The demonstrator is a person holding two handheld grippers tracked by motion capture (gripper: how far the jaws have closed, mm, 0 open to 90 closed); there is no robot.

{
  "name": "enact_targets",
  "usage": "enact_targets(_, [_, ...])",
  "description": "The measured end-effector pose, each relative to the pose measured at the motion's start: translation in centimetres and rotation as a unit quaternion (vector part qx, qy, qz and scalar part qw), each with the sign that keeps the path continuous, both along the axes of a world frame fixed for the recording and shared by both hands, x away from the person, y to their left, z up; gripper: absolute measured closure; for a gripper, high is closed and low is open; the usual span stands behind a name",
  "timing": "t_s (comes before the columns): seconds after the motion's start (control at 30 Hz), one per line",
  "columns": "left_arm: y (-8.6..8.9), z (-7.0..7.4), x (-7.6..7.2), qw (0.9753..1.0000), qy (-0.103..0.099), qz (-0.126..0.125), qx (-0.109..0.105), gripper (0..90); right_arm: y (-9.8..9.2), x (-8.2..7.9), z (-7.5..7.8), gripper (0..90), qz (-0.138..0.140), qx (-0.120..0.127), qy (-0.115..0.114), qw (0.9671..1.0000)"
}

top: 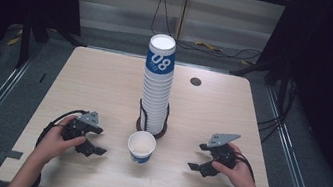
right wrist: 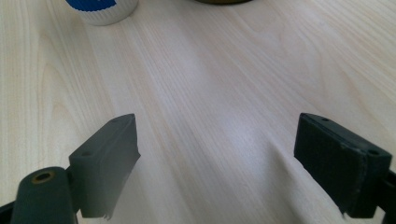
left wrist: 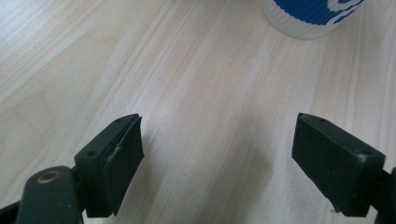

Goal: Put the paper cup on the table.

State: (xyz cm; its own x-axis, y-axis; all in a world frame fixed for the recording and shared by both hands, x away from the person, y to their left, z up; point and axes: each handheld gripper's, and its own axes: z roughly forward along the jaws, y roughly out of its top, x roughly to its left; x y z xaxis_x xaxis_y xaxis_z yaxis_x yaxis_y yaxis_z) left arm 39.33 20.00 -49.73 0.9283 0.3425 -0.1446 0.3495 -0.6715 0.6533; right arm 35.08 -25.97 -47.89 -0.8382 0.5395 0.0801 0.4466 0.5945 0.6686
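A: Holding both tools low over the table (top: 106, 79), jaws wide apart, nothing between them. My left tool (top: 94, 141) sits at the near left, my right tool (top: 199, 158) at the near right. Each points inward, toward the middle.

B: Where's the cup from there?

A: The single cup (top: 141, 147) stands upright on the table between the two tools, mouth up, white inside, blue band outside. From the left tool it lies to my right and a touch ahead; in the left gripper view its ribbed base (left wrist: 312, 17) shows at the top, right of the line between the jaws. From the right tool it lies to my left; in the right gripper view its base (right wrist: 102, 10) shows at the top left corner.

B: Which one's nearer?

A: Left, I judge, by a little. In the high view the gap from left tool to cup looks shorter than the gap on the right side.

B: And the stack?

A: The tall stack of cups (top: 157, 87) stands upright just behind the single cup, in a dark holder (top: 151, 127). Cup and holder look nearly touching; I cannot tell if they do.

B: Axis?

A: Vertical, both. A sideways grip on the cup wall would suit, I think, from the left, keeping clear of the holder behind.
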Motion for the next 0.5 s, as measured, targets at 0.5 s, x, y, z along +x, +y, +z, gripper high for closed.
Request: enact_targets(0.5, [1.0,-0.5,0.2,0.9999,-0.013,-0.002,0.0,16.3,-1.8,-0.2,-1.0,13.2,-0.026,0.0,-0.008,0.9996])
